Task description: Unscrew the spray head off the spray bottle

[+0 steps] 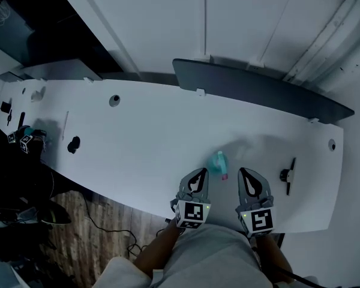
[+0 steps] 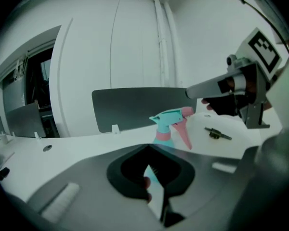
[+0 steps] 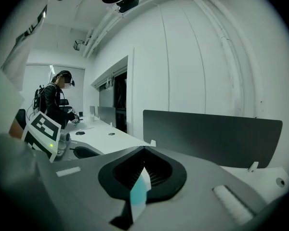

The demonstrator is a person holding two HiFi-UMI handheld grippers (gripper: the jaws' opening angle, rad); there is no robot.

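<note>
The left gripper (image 1: pixel 199 176), jaws pressed together and empty, hovers just left of the upright spray bottle (image 1: pixel 218 164) near the white table's (image 1: pixel 138 143) front edge. The right gripper (image 1: pixel 247 176), likewise closed on nothing, flanks it slightly farther off.

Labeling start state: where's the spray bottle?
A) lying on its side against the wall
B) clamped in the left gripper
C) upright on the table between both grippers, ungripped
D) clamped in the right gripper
C: the spray bottle stands upright on the table between the left gripper and the right gripper, whose fingers are shut on nothing.
</note>
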